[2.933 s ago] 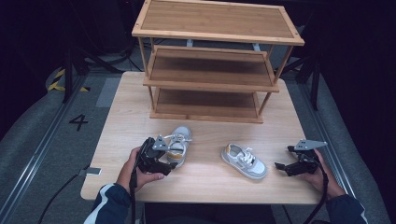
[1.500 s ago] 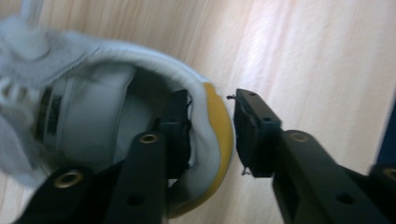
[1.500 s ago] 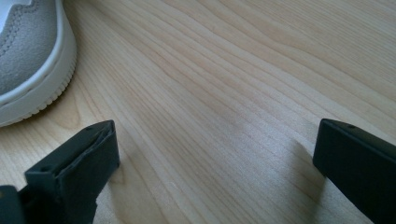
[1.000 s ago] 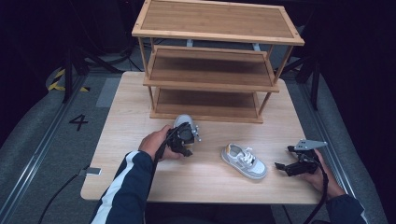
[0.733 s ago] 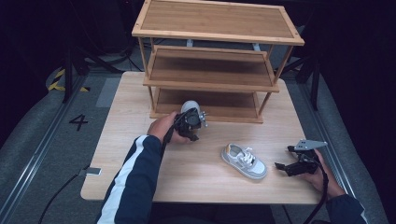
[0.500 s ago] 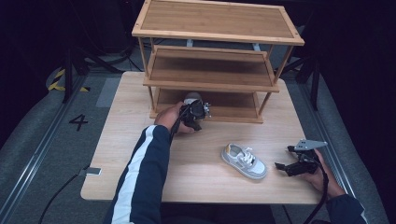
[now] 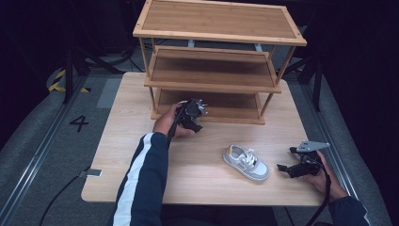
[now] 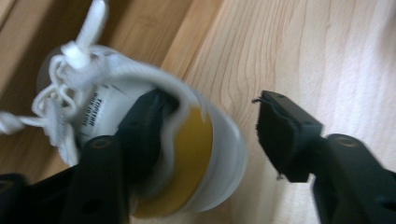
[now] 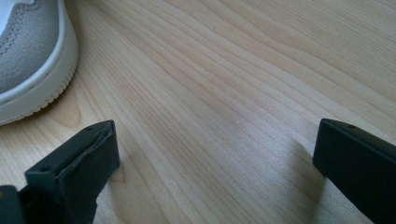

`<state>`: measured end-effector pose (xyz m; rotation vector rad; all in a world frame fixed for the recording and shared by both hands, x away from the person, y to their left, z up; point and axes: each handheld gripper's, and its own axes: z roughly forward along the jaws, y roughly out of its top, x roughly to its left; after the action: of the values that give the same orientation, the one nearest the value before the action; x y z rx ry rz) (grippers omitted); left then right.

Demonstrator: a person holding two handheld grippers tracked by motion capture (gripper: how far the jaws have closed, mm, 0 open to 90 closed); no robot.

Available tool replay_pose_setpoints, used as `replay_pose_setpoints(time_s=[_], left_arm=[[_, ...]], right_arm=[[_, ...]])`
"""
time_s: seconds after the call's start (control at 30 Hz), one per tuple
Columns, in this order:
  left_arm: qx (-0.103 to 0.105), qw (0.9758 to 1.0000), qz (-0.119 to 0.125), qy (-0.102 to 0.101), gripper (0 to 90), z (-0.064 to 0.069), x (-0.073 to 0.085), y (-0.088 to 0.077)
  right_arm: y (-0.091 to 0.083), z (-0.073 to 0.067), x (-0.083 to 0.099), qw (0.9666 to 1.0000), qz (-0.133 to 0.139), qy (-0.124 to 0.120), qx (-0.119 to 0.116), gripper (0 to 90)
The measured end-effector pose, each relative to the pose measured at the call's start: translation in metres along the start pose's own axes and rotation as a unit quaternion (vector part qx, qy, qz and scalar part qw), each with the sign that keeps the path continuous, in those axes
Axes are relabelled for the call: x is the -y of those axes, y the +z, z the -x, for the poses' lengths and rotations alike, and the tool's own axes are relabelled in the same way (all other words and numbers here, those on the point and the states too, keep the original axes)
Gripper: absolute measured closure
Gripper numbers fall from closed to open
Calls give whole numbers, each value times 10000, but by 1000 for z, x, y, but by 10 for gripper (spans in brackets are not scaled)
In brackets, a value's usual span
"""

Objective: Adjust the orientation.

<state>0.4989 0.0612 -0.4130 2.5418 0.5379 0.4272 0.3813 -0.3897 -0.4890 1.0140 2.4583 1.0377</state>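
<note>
Left gripper (image 7: 196, 109): jaws had just been opening, released, one still inside the white shoe (image 8: 140, 135) at the rack (image 7: 216, 80) bottom shelf; should back straight out.
Second shoe (image 7: 245, 161): lay on the tabletop (image 7: 141, 141).
Right gripper (image 7: 287, 167): jaws wide apart, holding nothing.

Pale wooden table (image 7: 141, 155), three-tier bamboo rack (image 7: 219, 28), grey floor (image 7: 42, 136) with a painted "4", dark surroundings.
</note>
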Motion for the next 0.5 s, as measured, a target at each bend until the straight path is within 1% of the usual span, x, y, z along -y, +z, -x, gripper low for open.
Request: replay_pose_setpoints(time_s=[0.03, 0.07, 0.1, 0.13, 0.17, 0.2, 0.23, 0.27, 0.3, 0.33, 0.37, 0.4, 0.43, 0.47, 0.5], left_arm=[[-68, 9997, 177, -165, 319, 0, 4, -5], [-186, 9976, 447, -488, 300, 2, 12, -12], [-186, 9976, 447, -488, 296, 2, 12, -12], [-304, 9955, 620, -651, 281, 4, 20, -19], [-345, 9938, 741, -747, 257, 6, 25, -21], [-345, 9938, 741, -747, 234, 6, 25, -21], [-363, 9924, 745, -911, 229, 7, 33, -22], [-388, 9927, 678, -923, 232, 8, 38, -22], [-388, 9927, 678, -923, 231, 8, 38, -22], [-449, 9924, 653, -944, 231, 7, 42, -20], [-508, 9912, 619, -1053, 227, 5, 46, -18], [-445, 9905, 619, -1142, 226, 2, 49, -17], [-362, 9877, 712, -1346, 226, -1, 52, -14], [-210, 9846, 783, -1549, 225, -6, 56, -9], [-160, 9852, 755, -1531, 218, -8, 58, -4]], right_arm=[[0, 0, 0, 10000, 0, 2, -1, 7], [0, 0, 0, 10000, 2, -2, 0, 7], [0, 0, 0, 10000, 0, 1, -1, 7], [0, 0, 0, 10000, 0, 1, -1, 7], [0, 0, 0, 10000, -1, 1, -1, 7], [0, 0, 0, 10000, -1, 1, -1, 7], [0, 0, 0, 10000, -3, 2, 4, 7], [0, 0, 0, 10000, -4, 5, 8, 7], [0, 0, 0, 10000, -4, 5, 8, 7], [0, 0, 0, 10000, -2, 6, 7, 7], [0, 0, 0, 10000, -4, 5, 6, 7], [0, 0, 0, 10000, -4, 5, 8, 7], [0, 0, 0, 10000, -4, 5, 11, 7], [0, 0, 0, 10000, -2, 5, 11, 7], [0, 0, 0, 10000, -4, 5, 10, 7]])
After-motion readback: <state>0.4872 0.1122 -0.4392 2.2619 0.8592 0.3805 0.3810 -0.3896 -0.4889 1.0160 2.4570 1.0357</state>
